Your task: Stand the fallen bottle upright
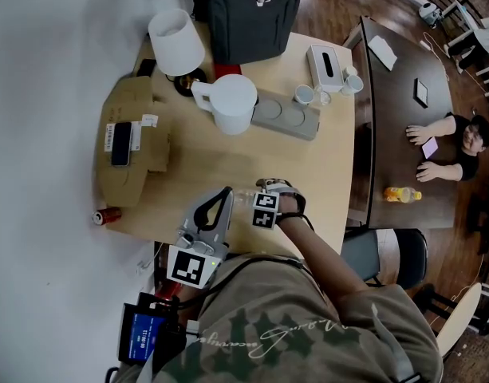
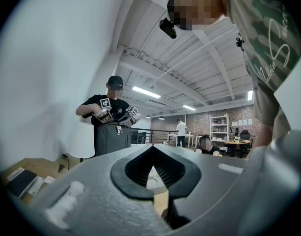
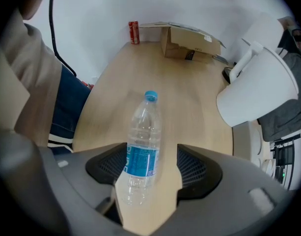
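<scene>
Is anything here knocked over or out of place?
Yes: the clear water bottle lies on its side on the wooden table, between the open jaws of the right tool. Nothing looks spilled.

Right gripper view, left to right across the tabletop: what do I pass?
The bottle → cardboard box → white pitcher. The red can lines up with the bottle, so I left it out.

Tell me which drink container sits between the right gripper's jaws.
The clear water bottle with the blue label; the red can and yellow bottle are elsewhere.
</scene>
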